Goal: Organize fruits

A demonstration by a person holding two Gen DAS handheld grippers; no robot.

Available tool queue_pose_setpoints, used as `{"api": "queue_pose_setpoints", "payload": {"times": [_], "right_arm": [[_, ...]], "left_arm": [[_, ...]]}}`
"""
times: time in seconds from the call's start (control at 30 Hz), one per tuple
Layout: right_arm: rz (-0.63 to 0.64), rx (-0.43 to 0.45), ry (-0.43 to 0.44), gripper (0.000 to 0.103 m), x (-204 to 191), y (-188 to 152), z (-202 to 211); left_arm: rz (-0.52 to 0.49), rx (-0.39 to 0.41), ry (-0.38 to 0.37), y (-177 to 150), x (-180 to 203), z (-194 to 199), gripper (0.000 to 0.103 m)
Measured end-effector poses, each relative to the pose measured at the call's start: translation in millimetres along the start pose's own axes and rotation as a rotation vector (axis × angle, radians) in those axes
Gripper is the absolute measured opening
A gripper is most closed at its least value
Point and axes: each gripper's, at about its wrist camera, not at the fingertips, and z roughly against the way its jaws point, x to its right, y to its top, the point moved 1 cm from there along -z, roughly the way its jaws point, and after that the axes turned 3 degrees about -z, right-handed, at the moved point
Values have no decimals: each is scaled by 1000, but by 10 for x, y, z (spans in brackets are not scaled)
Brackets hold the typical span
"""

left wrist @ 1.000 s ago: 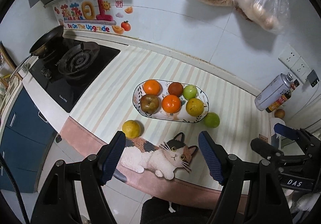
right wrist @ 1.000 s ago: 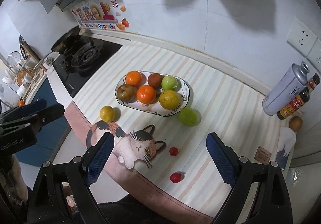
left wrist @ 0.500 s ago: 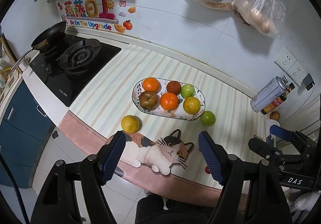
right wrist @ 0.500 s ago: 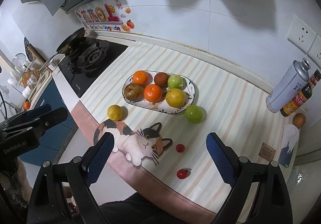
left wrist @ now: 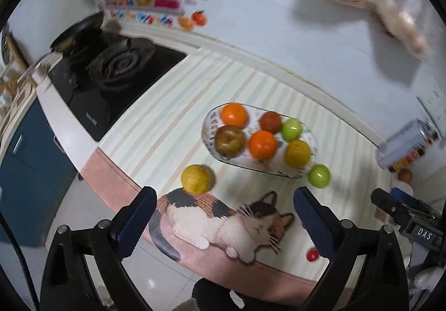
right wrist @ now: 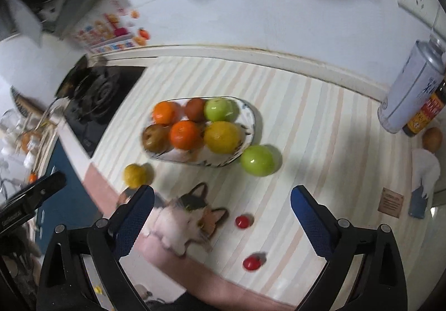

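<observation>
An oval patterned plate on the striped counter holds several fruits: oranges, a brown apple, a green apple and a yellow citrus. Off the plate lie a yellow citrus to its left, a green apple to its right, and small red fruits near the front edge. My left gripper hovers over the cat picture with its jaws opening and nothing between them. My right gripper hangs above the mat, jaws also opening and bare.
A black gas stove with a pan lies at the left. A spray can and a sauce bottle stand at the right by the wall. The cat mat covers the counter's front edge, and plastic bags hang above.
Both grippers have sunk toward the counter, so the plate and loose fruits look larger and blurred. The left gripper's fingers stand wider apart than before.
</observation>
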Motion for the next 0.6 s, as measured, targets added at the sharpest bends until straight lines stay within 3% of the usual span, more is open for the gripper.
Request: {"api": "queue_pose_setpoints", "payload": {"times": [0.27, 0.43, 0.6], "right_arm": [[-152, -128, 4, 98, 399, 257, -1152], [-218, -207, -5, 82, 620, 265, -1702], [-238, -230, 14, 75, 691, 237, -1925]], "left_arm": [[154, -165, -21, 75, -385, -865, 100], [210, -260, -2, 51, -568, -1356, 100], [198, -334, -10, 11, -591, -1730, 100]]}}
